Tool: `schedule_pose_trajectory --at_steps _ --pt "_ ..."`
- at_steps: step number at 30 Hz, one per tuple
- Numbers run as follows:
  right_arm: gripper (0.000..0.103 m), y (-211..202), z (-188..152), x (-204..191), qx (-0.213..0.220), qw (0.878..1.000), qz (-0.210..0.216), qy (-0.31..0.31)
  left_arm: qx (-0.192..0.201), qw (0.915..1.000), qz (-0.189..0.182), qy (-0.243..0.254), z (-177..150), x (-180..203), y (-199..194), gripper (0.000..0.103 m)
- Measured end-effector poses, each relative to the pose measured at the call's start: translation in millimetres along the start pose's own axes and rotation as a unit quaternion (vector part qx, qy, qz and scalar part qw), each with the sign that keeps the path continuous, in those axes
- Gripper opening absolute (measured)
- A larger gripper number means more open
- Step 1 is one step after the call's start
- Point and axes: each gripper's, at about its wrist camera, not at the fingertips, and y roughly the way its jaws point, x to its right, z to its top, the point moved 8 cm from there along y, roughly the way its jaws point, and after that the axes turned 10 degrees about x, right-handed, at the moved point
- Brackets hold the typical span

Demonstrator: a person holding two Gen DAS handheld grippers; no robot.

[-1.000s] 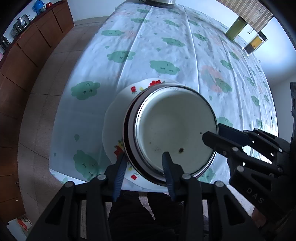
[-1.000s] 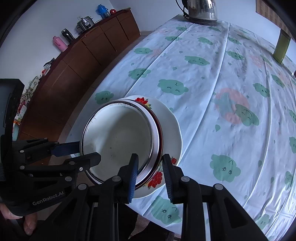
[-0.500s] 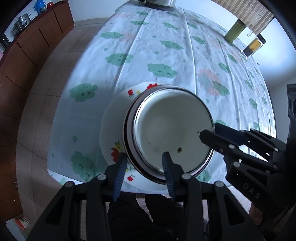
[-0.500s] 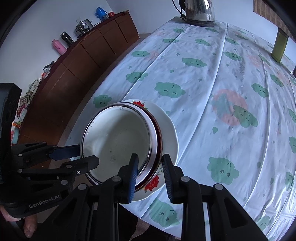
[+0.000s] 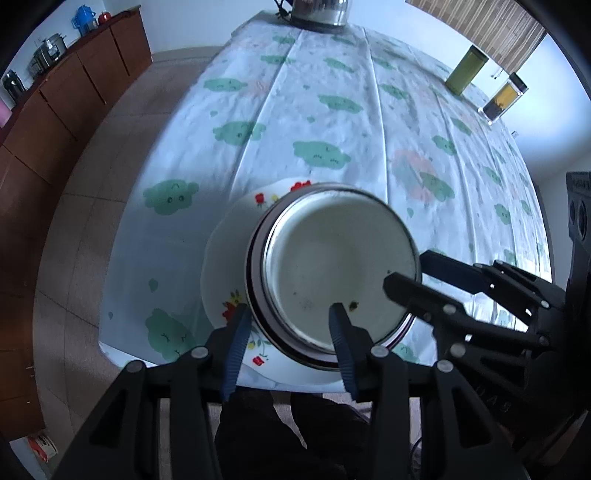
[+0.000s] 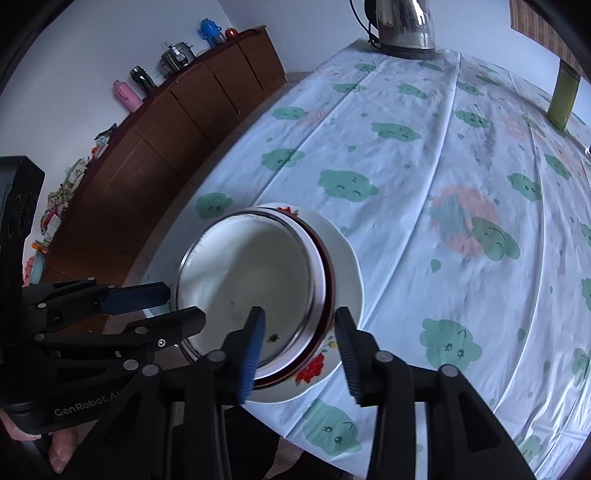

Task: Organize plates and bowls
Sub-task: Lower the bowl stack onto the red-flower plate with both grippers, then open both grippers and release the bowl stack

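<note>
Bowl [image 6: 247,280] beside left hand-held gripper [image 6: 184,306] marked "GenRobot.AI".

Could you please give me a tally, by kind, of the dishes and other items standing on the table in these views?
Floral plate: 1
Stacked enamel bowls: at least 2, exact count unclear
Kettle: 1
Green canister: 1
Clear jar with yellow contents: 1
Total: at least 6 things on the table.

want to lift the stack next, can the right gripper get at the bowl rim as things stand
Probably yes. The right gripper is open and already straddles the near rim of the bowl on the flowered plate. The left gripper straddles another part of the rim, not blocking it.
</note>
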Motion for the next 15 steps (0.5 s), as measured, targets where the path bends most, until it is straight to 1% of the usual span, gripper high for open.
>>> schedule_pose_trajectory --at_steps 3,4,5,6,8,11,15 --pt "0.046 -4 1 0 0.007 1.0 -0.004 -0.007 0.016 0.9998 0.01 0.002 3 -1 -8 0.052" --pt "0.047 -8 2 0 0.014 1.0 -0.005 -0.007 0.024 0.9996 0.014 0.003 5 -1 -11 0.056" --pt "0.049 -12 3 1 0.022 1.0 -0.007 -0.008 0.03 0.9994 0.018 0.004 6 -1 -14 0.057" --pt "0.05 -18 5 1 0.033 0.999 -0.011 -0.012 0.041 0.9989 0.022 0.007 7 -1 -19 0.057" --pt "0.057 -29 8 1 0.054 0.998 -0.014 -0.021 0.057 0.9979 0.026 0.014 8 0 -27 0.057" --pt "0.057 -45 11 3 0.082 0.996 -0.023 -0.027 0.077 0.9964 0.028 0.023 8 3 -37 0.057" --pt "0.057 -70 13 3 0.127 0.99 -0.032 -0.043 0.12 0.9914 0.033 0.039 9 9 -56 0.059"
